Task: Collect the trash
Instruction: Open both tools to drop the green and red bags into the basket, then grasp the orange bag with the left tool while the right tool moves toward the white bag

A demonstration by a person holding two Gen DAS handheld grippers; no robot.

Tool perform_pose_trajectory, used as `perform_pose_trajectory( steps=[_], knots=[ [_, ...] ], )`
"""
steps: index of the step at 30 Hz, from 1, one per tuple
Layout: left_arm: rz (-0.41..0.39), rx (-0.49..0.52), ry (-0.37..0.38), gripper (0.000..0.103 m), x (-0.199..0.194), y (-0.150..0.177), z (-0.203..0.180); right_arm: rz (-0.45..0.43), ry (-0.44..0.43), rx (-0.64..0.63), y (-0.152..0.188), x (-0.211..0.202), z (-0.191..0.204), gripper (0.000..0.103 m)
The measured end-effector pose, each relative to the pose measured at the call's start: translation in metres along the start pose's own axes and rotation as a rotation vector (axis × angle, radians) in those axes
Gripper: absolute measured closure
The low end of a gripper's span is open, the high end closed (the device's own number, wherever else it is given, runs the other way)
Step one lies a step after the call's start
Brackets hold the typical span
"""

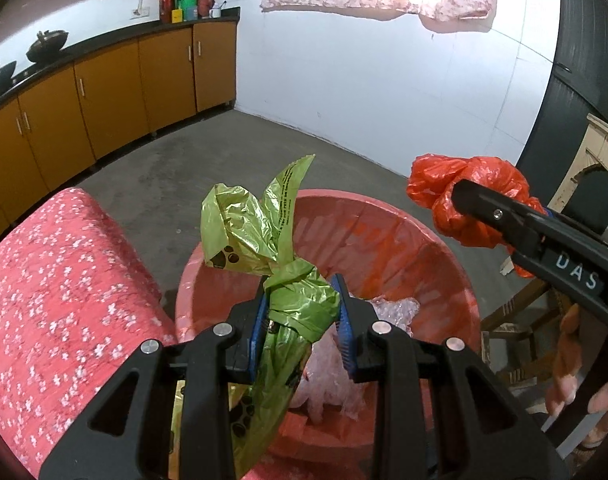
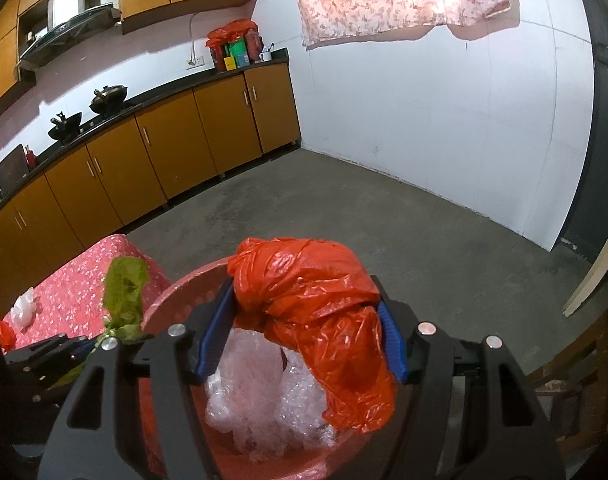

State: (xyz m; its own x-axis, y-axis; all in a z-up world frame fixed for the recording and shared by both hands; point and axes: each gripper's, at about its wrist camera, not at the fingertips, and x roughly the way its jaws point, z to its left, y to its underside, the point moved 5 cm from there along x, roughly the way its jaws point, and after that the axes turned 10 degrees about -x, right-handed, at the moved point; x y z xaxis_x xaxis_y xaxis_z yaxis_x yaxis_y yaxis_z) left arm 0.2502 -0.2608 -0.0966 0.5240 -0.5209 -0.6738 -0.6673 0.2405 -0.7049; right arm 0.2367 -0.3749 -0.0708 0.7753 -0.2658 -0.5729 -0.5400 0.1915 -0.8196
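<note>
My left gripper point(image 1: 304, 316) is shut on a knotted green plastic bag point(image 1: 287, 288) with paw prints, held over the red bin point(image 1: 444, 248). In the right wrist view that green bag point(image 2: 123, 300) shows at the left beside the bin point(image 2: 163, 296). My right gripper point(image 2: 304, 328) is shut on a crumpled red plastic bag point(image 2: 316, 304), also above the bin. Seen from the left wrist, the red bag point(image 1: 464, 196) hangs at the upper right in the right gripper point(image 1: 456, 200). Clear bubble wrap point(image 2: 259, 396) lies inside the bin.
A table with a red flowered cloth point(image 1: 51, 300) stands left of the bin, with a white scrap point(image 2: 23, 308) on it. Brown cabinets point(image 2: 163, 152) line the left wall. A wooden chair point(image 1: 516, 320) is at the right. Bare concrete floor point(image 2: 384, 216) lies beyond.
</note>
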Motion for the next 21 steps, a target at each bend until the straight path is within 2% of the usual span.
perform_pose_trajectory(
  steps=[3,7,11,15,17,21],
  knots=[
    [0.008,0.002,0.011,0.072,0.004,0.002,-0.001,0.001,-0.030,0.025,0.001,0.003,-0.004,0.038],
    [0.019,-0.002,0.017,0.053,0.006,0.005,0.003,-0.008,-0.076,0.061,0.003,0.003,-0.007,0.032],
    [0.027,-0.007,0.008,0.048,0.005,0.009,0.009,-0.015,-0.097,0.089,0.004,0.002,-0.010,0.026],
    [0.020,-0.033,-0.026,0.041,-0.002,0.012,0.023,-0.026,-0.080,0.087,0.005,-0.003,-0.011,0.016],
    [0.001,-0.049,-0.058,0.035,-0.010,0.013,0.035,-0.044,-0.059,0.068,0.003,-0.006,-0.010,0.009],
    [-0.048,-0.079,-0.147,0.023,-0.037,0.020,0.067,-0.072,-0.008,-0.017,0.003,-0.015,0.003,0.005]
  ],
)
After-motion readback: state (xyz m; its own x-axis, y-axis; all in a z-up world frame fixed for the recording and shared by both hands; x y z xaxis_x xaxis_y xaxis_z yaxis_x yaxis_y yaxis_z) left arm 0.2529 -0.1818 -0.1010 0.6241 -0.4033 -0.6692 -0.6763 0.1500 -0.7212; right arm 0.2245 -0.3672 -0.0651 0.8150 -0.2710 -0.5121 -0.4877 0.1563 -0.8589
